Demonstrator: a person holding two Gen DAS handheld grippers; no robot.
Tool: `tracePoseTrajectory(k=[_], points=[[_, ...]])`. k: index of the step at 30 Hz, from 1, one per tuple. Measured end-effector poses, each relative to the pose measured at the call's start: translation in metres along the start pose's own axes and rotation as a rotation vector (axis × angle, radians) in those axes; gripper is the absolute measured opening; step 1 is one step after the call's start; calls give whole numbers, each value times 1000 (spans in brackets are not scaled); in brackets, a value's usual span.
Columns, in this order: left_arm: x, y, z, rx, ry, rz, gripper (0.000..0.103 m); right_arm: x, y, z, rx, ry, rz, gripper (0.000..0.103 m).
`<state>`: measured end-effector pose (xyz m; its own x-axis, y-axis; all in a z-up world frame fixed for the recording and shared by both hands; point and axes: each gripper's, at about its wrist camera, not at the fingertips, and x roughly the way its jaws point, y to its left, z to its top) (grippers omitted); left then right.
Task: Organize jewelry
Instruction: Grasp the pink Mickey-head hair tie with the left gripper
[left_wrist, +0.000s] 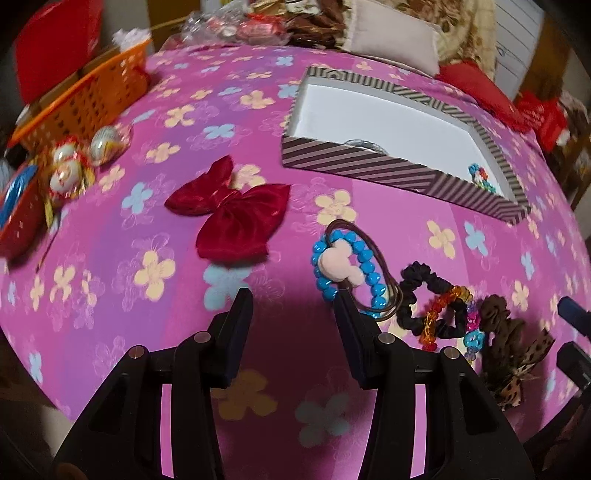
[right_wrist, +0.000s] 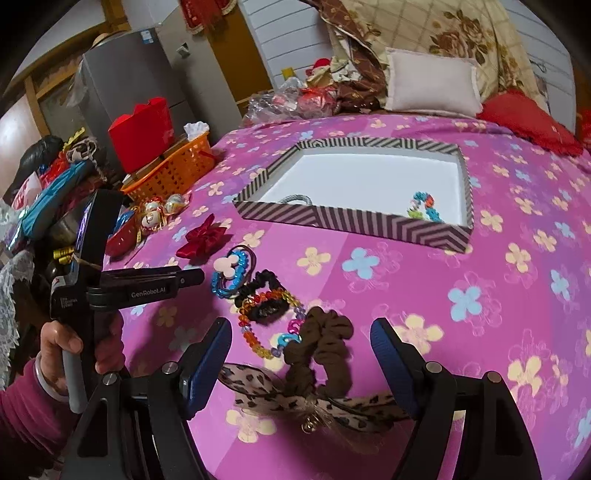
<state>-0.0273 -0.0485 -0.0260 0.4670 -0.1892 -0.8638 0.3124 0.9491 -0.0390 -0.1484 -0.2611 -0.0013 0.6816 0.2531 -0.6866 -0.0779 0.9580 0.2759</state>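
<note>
Your right tool (right_wrist: 301, 350) hangs wide and empty, and the brown scrunchie (right_wrist: 321, 343) with its leopard-print bow (right_wrist: 314, 400) lies right between the fingers on the pink flowered bedspread (right_wrist: 461, 332). That's the one this hand is nearer to, no contest. The scrunchie's loop runs away from you toward the striped box (right_wrist: 369, 221), the bow spread crosswise at the near end, so my read is a straight drop and a pinch across the loop.

Your left tool (left_wrist: 293, 299) is about half open, nothing in it. The blue bead bracelet (left_wrist: 347, 273) with the pink mouse charm (left_wrist: 341, 264) lies just ahead and a touch right of the gap, its near edge right at the right fingertip (left_wrist: 345, 299). It wants a small shift right, I'd say.

The box is well ahead of both tools, already holding a coloured bead bracelet (right_wrist: 424, 206) and a grey band (right_wrist: 295, 200). The black scrunchie (right_wrist: 264, 295) and the amber-and-orange bead bracelet (right_wrist: 258, 317) overlap between your two targets; watch you don't snag them.
</note>
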Motion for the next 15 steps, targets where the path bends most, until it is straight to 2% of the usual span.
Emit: tracePoseTrajectory(k=[8, 15], points=[[15, -12, 15, 129, -5, 8, 45, -1, -11, 1, 40, 0, 12, 75], [25, -15, 23, 214, 29, -58, 45, 6, -16, 3, 63, 11, 24, 75]])
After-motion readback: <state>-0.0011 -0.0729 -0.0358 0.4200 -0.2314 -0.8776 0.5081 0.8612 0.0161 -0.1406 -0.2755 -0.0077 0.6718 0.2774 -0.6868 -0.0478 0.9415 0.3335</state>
